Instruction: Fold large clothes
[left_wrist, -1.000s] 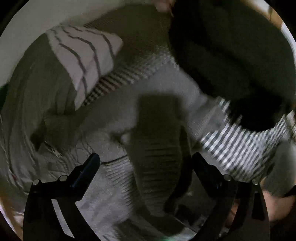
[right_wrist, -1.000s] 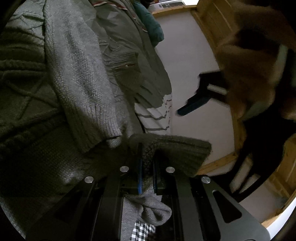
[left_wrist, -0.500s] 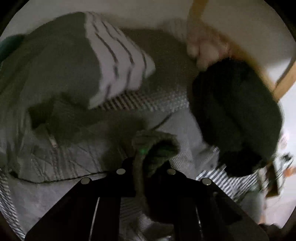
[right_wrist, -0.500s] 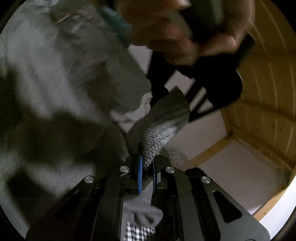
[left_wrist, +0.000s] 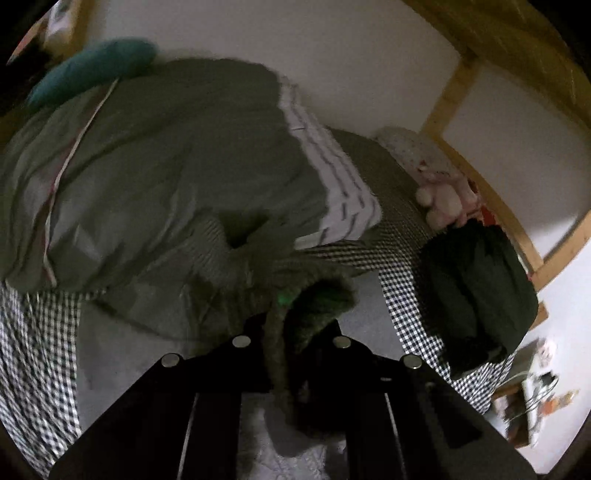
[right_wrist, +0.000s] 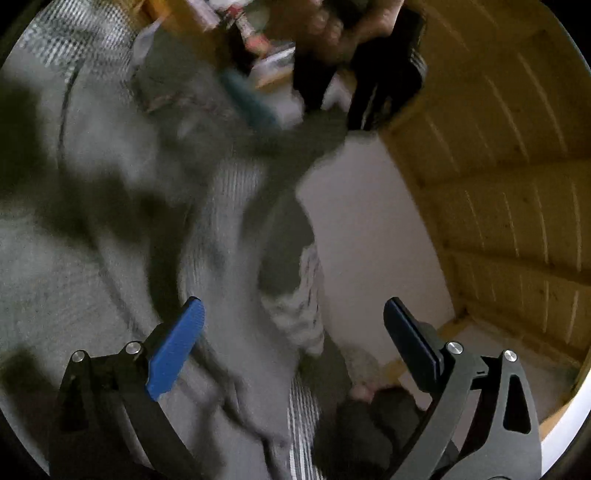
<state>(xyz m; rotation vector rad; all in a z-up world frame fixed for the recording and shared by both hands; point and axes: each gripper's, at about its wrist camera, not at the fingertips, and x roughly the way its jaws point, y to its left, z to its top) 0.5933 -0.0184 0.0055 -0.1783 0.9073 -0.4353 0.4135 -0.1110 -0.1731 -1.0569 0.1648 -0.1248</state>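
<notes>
On the left of the left wrist view, a teal cushion (left_wrist: 92, 70) lies at the head of the bed, beside a rumpled grey duvet (left_wrist: 155, 177) with a white striped underside. Below it spreads the black-and-white checked bedsheet (left_wrist: 402, 280). At the centre, the left gripper (left_wrist: 291, 332) is clenched on the ribbed cuff of the grey knit sweater (left_wrist: 314, 295), which hangs bunched over its jaws. To the right sit a pink plush toy (left_wrist: 443, 199) and a dark green garment (left_wrist: 480, 288) against the wooden bed frame (left_wrist: 454, 92).

In the right wrist view, the sweater body (right_wrist: 74, 258) sprawls blurred across the left and centre. The right gripper (right_wrist: 295, 321) is opening, its blue pad (right_wrist: 177, 343) clear of the cloth, nothing pinched between the jaws.

The knit looks soft, limp and fairly heavy; it will likely stretch and sag from 1 hold. Ribbed cuffs, hem or shoulder seams seem the firmest places to grasp, with 2 grips for control.
</notes>
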